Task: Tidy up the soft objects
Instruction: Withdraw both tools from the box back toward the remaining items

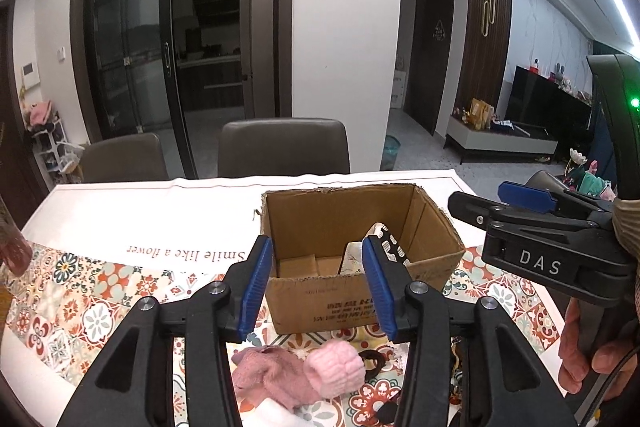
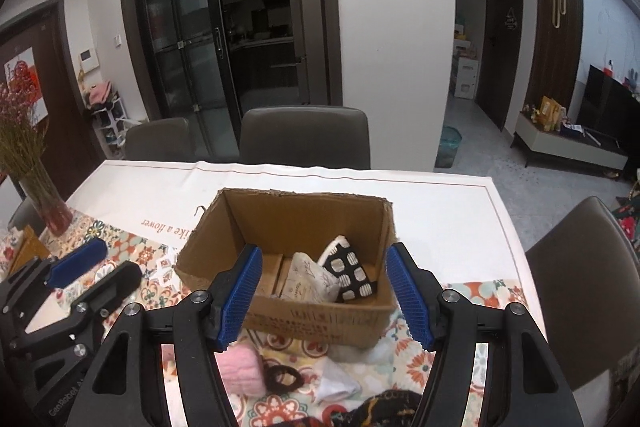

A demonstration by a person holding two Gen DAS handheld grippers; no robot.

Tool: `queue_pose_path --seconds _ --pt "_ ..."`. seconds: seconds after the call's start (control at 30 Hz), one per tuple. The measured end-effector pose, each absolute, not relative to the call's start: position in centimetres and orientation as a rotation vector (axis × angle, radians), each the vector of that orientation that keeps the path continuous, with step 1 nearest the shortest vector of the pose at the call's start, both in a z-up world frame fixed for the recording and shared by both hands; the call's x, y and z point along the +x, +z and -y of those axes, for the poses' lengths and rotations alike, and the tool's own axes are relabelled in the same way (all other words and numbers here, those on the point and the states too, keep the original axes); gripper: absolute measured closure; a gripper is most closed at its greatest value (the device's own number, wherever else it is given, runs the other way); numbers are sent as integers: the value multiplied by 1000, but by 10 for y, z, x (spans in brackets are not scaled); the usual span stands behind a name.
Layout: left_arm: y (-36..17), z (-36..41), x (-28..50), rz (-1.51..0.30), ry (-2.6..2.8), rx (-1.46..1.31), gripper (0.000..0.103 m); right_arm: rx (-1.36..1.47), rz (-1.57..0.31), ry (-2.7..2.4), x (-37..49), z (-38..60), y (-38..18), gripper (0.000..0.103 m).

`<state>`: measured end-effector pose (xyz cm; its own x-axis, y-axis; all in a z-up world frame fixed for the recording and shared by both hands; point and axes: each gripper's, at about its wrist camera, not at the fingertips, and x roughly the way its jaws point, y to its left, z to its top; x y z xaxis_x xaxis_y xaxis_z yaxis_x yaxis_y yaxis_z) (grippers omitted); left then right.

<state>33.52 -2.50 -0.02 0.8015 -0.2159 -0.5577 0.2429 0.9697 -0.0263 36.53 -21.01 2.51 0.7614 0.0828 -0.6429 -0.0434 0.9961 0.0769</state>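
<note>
Pink, fluffy socks [image 1: 296, 373] look light and squashy, best pinched mid-bundle, while left gripper [image 1: 316, 287] and right gripper [image 2: 326, 293] hang open, empty.

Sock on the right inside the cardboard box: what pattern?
Black sock with white striped rounded squares and a white cuff; clearest in the right wrist view.

Box [image 2: 320, 319]: I see plain brown cardboard.
Folded sock [image 2: 352, 273]: black with white striped patches.
Rolled sock [image 1: 334, 371]: pale pink.
Tablecloth [image 1: 120, 219]: white, floral orange-teal tiles.
Gripper pads [image 2: 242, 291]: blue, ribbed.
</note>
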Motion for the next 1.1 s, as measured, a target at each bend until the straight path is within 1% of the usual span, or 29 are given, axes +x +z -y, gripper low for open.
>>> queue_pose_path --seconds 0.47,0.5,0.53,0.6,0.73,0.97,1.1 --pt "-4 13 277 -546 -195 18 54 90 -619 -18 300 216 25 37" --pt "-6 12 274 -548 -191 15 54 95 -613 -25 295 216 24 35" --pt "-7 10 269 -551 -188 11 54 100 -606 -28 290 216 23 30" --pt "-11 8 262 -559 -175 9 54 104 -591 -38 281 217 21 27" --pt "-19 5 248 -568 -155 17 54 84 -579 -50 264 211 14 27" --pt "-37 -5 220 -577 -125 2 50 66 -601 -39 240 200 -5 27" --pt "-48 -9 206 -588 -107 -10 46 71 -624 -36 227 197 -19 27"
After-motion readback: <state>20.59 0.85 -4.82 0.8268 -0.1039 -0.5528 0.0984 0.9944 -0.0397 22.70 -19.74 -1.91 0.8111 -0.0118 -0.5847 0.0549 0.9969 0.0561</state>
